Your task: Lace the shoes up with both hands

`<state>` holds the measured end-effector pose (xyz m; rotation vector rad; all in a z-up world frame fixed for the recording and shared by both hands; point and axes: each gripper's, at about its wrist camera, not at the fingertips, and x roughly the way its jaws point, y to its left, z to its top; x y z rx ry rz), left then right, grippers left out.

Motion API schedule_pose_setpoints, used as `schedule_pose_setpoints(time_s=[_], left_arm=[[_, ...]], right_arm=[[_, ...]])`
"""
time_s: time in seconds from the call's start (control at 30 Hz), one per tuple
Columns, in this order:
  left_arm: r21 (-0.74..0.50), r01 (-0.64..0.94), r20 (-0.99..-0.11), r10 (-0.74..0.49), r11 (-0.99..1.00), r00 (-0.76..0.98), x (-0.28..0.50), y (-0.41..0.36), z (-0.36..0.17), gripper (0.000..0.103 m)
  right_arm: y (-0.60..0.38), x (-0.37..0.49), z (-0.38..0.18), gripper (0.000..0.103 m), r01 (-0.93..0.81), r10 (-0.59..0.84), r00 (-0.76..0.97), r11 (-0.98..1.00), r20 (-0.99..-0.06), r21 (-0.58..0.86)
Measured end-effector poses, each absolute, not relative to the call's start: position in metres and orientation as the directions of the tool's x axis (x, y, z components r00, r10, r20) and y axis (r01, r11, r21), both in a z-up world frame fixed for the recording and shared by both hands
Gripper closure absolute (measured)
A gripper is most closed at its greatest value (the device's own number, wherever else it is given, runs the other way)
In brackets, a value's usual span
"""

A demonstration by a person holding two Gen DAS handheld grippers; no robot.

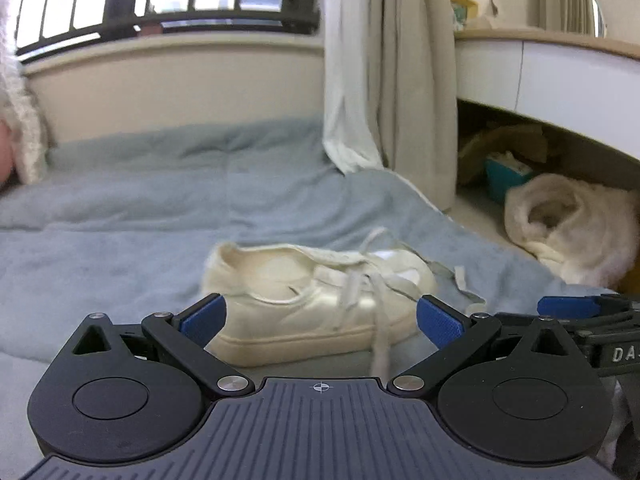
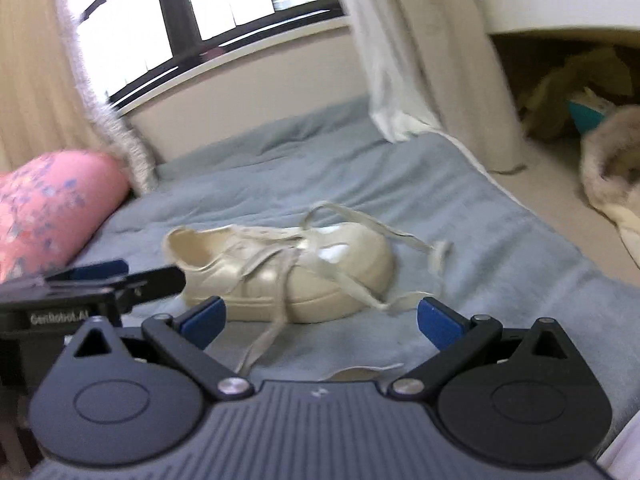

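Sneaker [image 1: 304, 304]: cream, on its sole on the blue blanket [image 1: 120, 216], centre frame.
Laces [image 2: 348, 280]: loose, trailing forward, likely within reach.
Left gripper [image 1: 320, 320]: fingers spread, holding nothing.
Right gripper [image 2: 320, 320]: fingers spread, empty, nearest a lace end.

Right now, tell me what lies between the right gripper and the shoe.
In the right wrist view, only a loose lace on blue blanket lies between the open right gripper and shoe.

pink pillow [image 2: 52, 208], pale curtain [image 1: 384, 72]
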<state>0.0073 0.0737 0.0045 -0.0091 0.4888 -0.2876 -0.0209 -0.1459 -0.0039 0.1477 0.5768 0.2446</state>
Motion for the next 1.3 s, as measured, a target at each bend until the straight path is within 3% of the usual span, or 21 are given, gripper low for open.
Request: schedule_pose_setpoints(time_s=[0.4,0.6,1.07,1.3], left_arm=[[0.011,0.238,-0.508,-0.200,0.971,0.838,0.008,0.070,-0.005,0.000],[-0.004,0.256,-0.471,-0.227,0.967,0.853,-0.001,0.063,0.009,0.000],[0.053,0.257,-0.476,-0.202,0.965,0.856,-0.005,0.055,0.013,0.000],[0.051,0.244,-0.476,-0.191,0.969,0.859,-0.004,0.060,0.012,0.000]], right_arm=[[-0.140,-0.018,-0.016,0.000,-0.169,0.250,0.792,0.967,-0.558,0.193],[-0.134,-0.031,-0.004,0.000,-0.215,0.272,0.832,0.962,-0.484,0.171],[-0.141,-0.029,0.001,0.000,-0.165,0.242,0.846,0.966,-0.475,0.199],[-0.133,-0.026,0.012,0.000,-0.175,0.222,0.855,0.974,-0.468,0.144]])
